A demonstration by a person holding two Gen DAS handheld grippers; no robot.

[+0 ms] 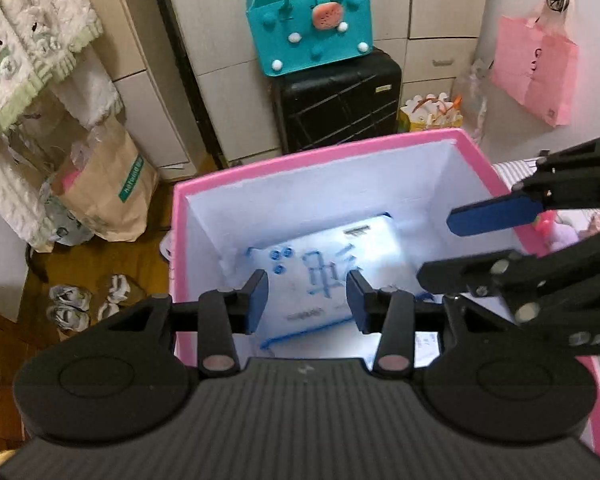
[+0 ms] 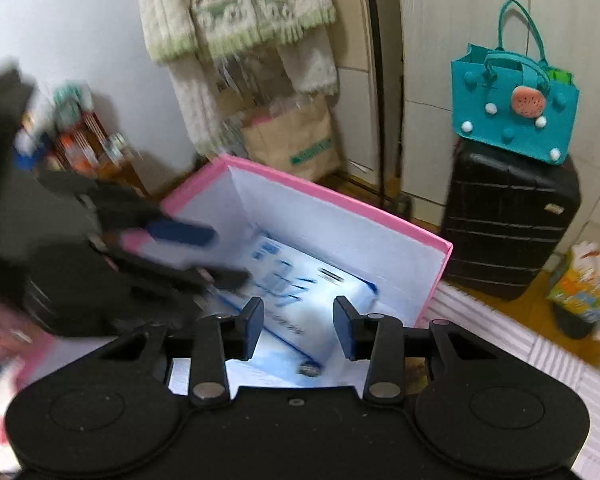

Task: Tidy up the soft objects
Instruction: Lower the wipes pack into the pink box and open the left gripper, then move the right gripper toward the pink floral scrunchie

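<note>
Below both sets of fingers sits the box (image 1: 320, 160), pink outside and white inside, and on its floor lies the pack (image 1: 332, 276), a soft white package with blue print. The left gripper (image 1: 307, 298) hangs over the near rim with its blue pads (image 1: 258, 300) parted by a moderate gap; the pack shows through that gap, lower down, and nothing is clamped. The right gripper (image 2: 298, 330) stands the same way, pads (image 2: 254, 328) apart and empty, the pack beyond and beneath them. In the left view the right gripper reaches in from the right, over the box's right wall. Beyond the box's far wall stands a suitcase (image 1: 336, 100) with a teal bag (image 1: 312, 24) on top.
</note>
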